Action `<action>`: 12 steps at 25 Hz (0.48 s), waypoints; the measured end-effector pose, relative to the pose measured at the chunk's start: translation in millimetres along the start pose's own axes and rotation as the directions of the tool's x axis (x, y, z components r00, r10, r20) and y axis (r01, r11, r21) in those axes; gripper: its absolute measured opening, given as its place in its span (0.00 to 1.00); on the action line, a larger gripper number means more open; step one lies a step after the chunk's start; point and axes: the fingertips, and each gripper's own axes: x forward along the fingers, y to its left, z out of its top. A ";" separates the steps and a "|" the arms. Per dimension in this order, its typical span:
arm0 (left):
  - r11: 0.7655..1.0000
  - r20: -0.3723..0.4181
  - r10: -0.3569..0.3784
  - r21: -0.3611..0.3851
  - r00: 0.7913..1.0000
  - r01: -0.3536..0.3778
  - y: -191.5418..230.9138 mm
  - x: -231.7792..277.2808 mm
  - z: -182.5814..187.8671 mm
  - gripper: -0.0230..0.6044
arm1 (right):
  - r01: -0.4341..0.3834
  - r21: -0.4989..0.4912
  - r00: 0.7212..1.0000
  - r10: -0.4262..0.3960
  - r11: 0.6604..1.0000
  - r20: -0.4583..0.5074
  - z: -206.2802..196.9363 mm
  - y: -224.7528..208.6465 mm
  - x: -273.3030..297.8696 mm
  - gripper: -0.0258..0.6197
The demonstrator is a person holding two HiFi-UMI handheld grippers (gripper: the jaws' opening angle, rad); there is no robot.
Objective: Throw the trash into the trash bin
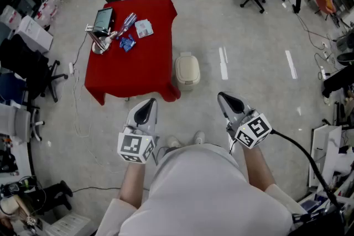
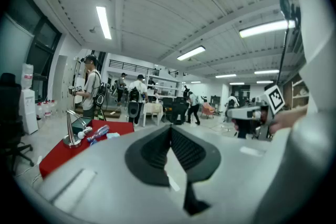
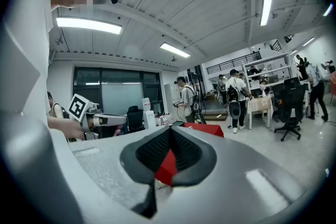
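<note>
Head view: wrappers [image 1: 128, 42] at the far left of the red counter [image 1: 138, 72] lie ahead of the left gripper [image 1: 149, 103], which is nearer than the right gripper [image 1: 222, 96]. Both pairs of fingers are closed and empty.

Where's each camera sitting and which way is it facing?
Head view: on the person's head, looking steeply down at red table, trash bin, floor; shows left gripper, right gripper, forearms, torso.
Left gripper view: on the left gripper, roughly level into the room; its shut jaws at bottom.
Right gripper view: on the right gripper, also level; shut jaws.
Shared: all three show the red table; each gripper view shows the other gripper.
</note>
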 end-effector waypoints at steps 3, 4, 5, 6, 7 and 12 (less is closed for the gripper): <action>1.000 0.003 -0.002 -0.004 1.000 0.002 2.3 -3.4 -1.0 0.04 | 0.006 0.002 1.000 -0.006 1.000 -0.002 -2.2 3.6 0.2 0.04; 1.000 0.003 -0.003 -0.003 1.000 0.003 3.8 -4.1 -1.1 0.04 | 0.009 0.002 1.000 -0.009 1.000 -0.002 -2.5 4.8 1.0 0.04; 1.000 0.003 -0.005 -0.002 1.000 0.005 5.6 -4.6 -1.0 0.04 | 0.011 0.002 1.000 -0.011 1.000 -0.002 -2.5 5.9 2.0 0.04; 1.000 0.002 -0.006 -0.001 1.000 0.006 7.4 -5.0 -0.8 0.04 | 0.014 0.001 1.000 -0.014 1.000 -0.002 -2.2 7.0 3.0 0.04; 1.000 0.002 -0.008 0.000 1.000 0.008 9.1 -5.5 -0.7 0.04 | 0.016 0.000 1.000 -0.016 1.000 -0.001 -2.0 8.3 3.8 0.04; 1.000 -0.002 -0.022 0.004 1.000 0.022 13.8 -7.7 -4.8 0.04 | 0.027 -0.006 1.000 -0.027 1.000 0.000 -4.1 14.8 6.5 0.04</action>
